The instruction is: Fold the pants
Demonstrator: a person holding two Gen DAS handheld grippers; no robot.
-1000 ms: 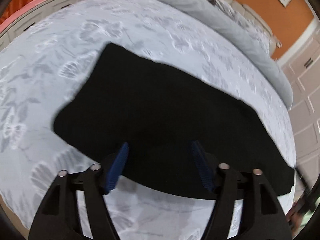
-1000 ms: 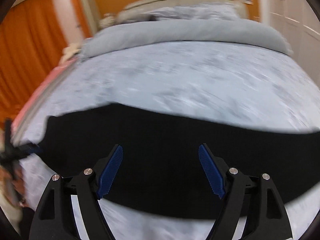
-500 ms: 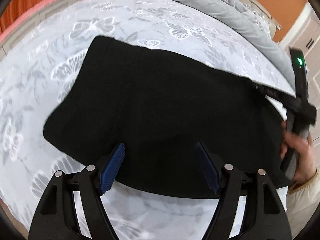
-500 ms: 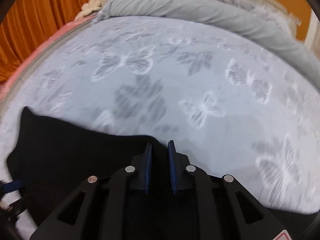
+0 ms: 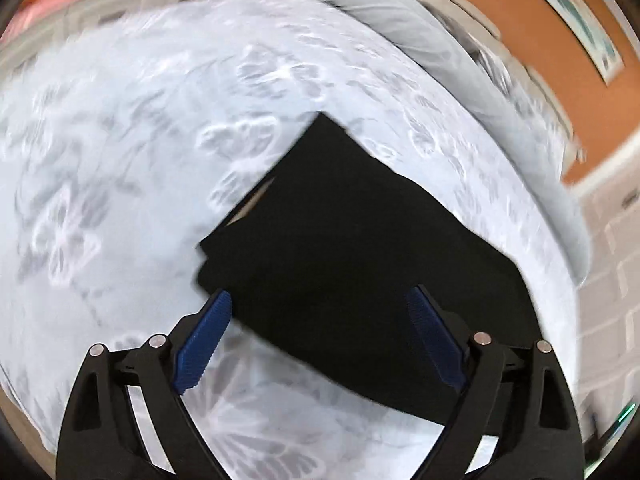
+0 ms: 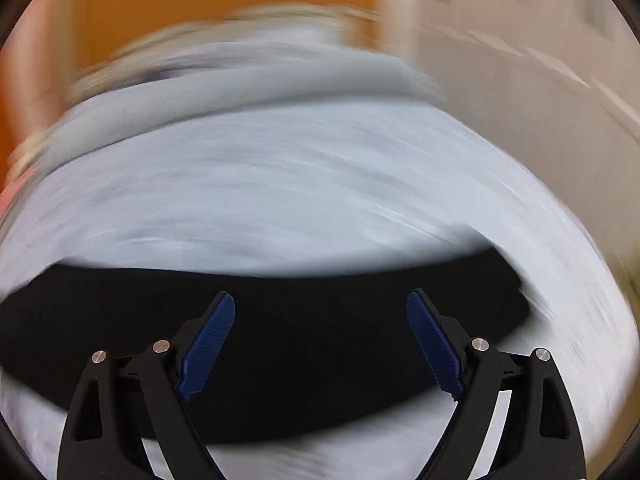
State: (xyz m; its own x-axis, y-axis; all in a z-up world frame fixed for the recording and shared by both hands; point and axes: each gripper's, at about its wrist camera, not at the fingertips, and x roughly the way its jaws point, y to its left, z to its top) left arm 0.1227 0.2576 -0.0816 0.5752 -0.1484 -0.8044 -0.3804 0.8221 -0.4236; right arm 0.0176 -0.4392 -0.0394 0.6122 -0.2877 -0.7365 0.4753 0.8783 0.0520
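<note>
Black pants point(image 5: 360, 272) now a shorter folded block than a second ago, flat near the bed's point(image 5: 120, 160) front edge. Left hand-held gripper point(image 5: 320, 340) and right hand-held gripper point(image 6: 320, 344) both just widened, gaping, gripping nothing, above the cloth. Butterfly-print cover, grey duvet point(image 5: 420, 36), orange wall point(image 5: 560, 60) behind; right view blurred.

No readable text, label or number shows anywhere.

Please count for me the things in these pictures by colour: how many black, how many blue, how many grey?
Black: 1, the pants
Blue: 4, the pads on the left gripper and right gripper
Grey: 2, the bedspread and the duvet
Total: 7
</note>
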